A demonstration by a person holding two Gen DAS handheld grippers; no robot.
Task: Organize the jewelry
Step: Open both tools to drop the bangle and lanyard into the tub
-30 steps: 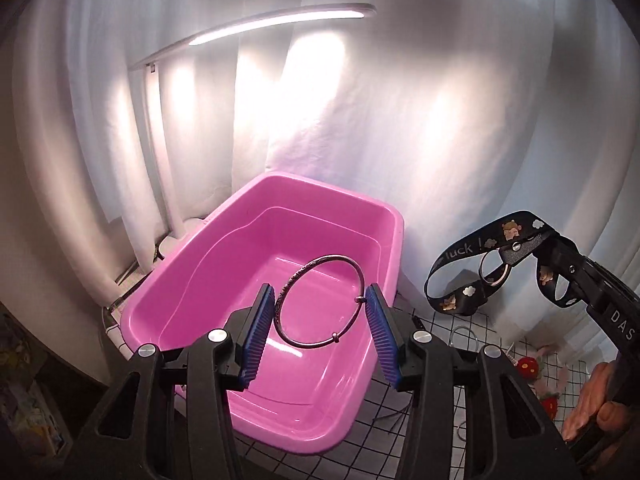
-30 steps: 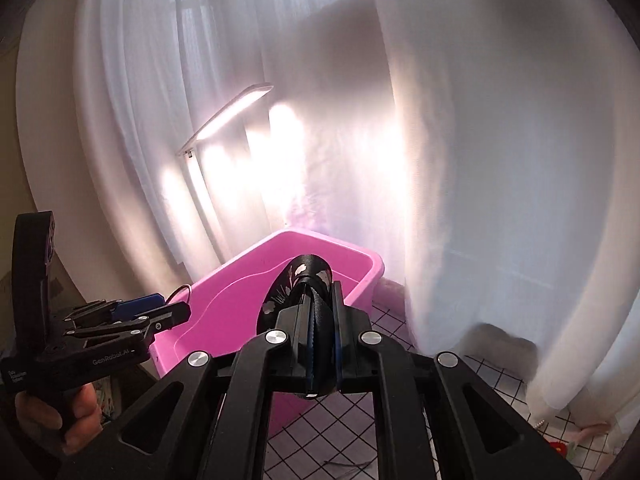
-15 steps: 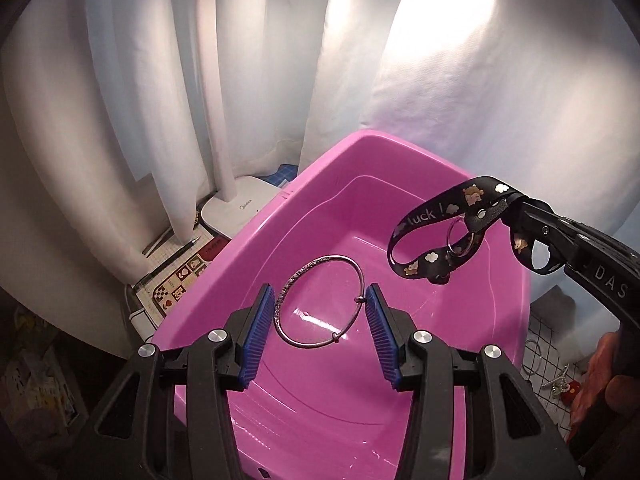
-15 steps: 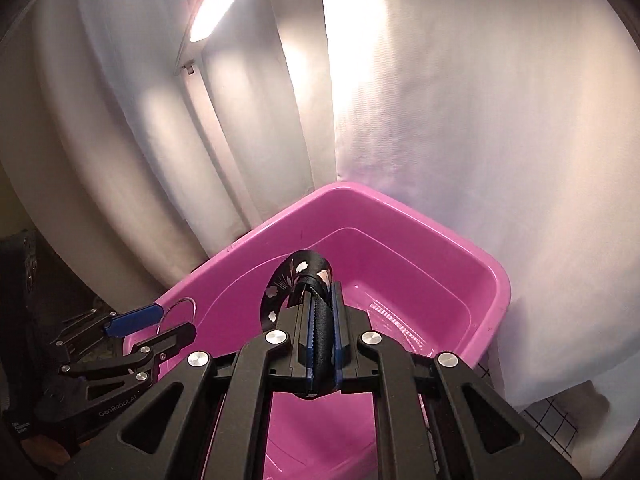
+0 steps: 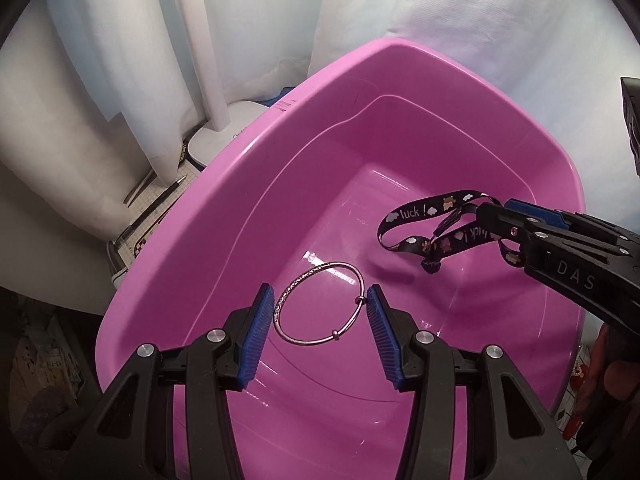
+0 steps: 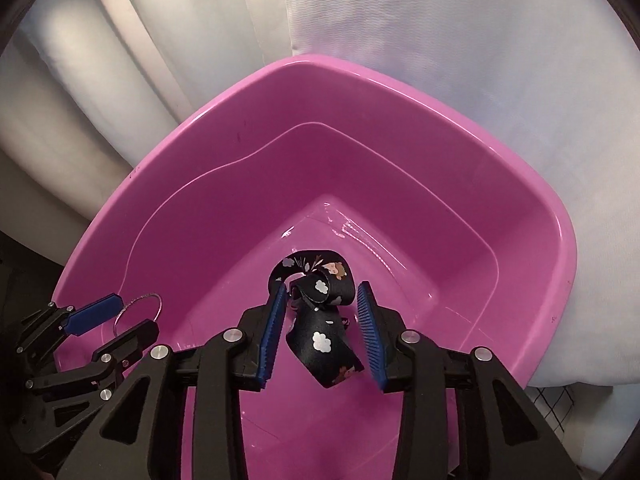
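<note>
A thin silver bangle with small beads spans the blue pads of my left gripper, which hangs over the floor of a pink plastic basin. Its jaws are just starting to open, and the pads still touch the ring. In the right wrist view, my right gripper is low inside the basin with its jaws opening. A black strap printed with clouds and bears lies loose between them, free of the right pad. The strap sags toward the basin floor. The left gripper and the bangle show at the left.
White curtains hang behind the basin. A white lamp base and its pole stand behind the basin's left rim. Pens lie on a gridded mat there. A hand holds the right gripper's handle at the right edge.
Both grippers came down over the basin and tilted to look into it. The right gripper's jaws went from shut on the strap to apart. The bangle stays between the left pads.
</note>
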